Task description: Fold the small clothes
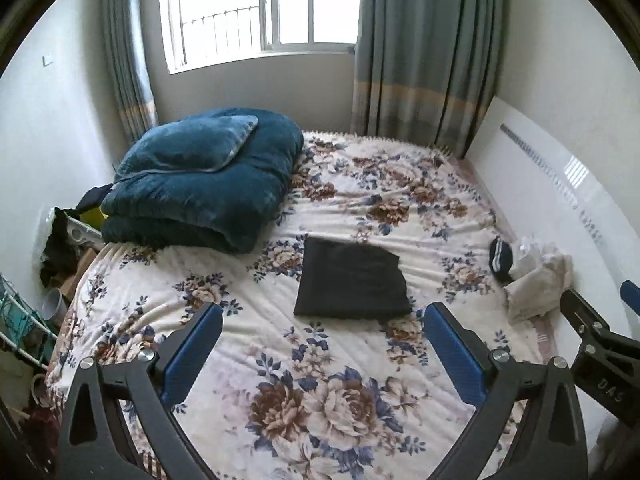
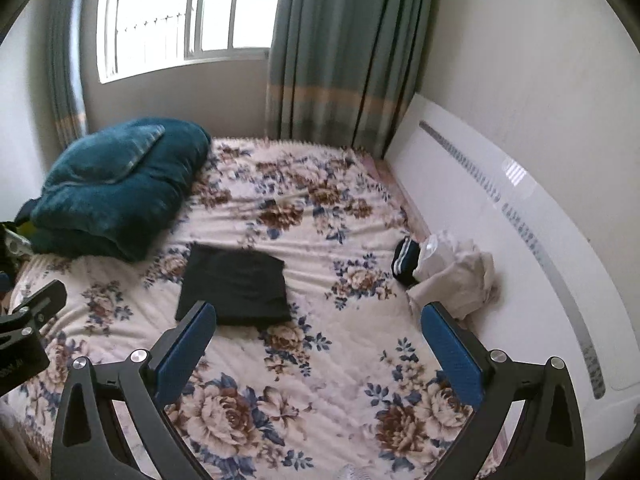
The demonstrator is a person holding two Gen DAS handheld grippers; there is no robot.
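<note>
Black cloth, the folded garment [image 1: 352, 278] lies flat as a neat rectangle near the middle of the bed [image 1: 280, 360], seen from the left wrist. It looks light, soft and limp, likely to sag unless pinched at a corner or along an edge. The left gripper [image 1: 323, 354] hovers above the bed's near part, its jaws wide apart and empty. A thick blue quilt [image 1: 200, 176] is stacked at the far left corner, well clear.

From the right wrist, the right gripper [image 2: 318, 350] is likewise spread and holds nothing. A crumpled white garment [image 2: 452, 280] sits at the bed's right edge against the white headboard [image 2: 500, 208], touching a dark striped sock [image 2: 405, 260]. Both should be light and floppy; nothing blocks the reach to them.
</note>
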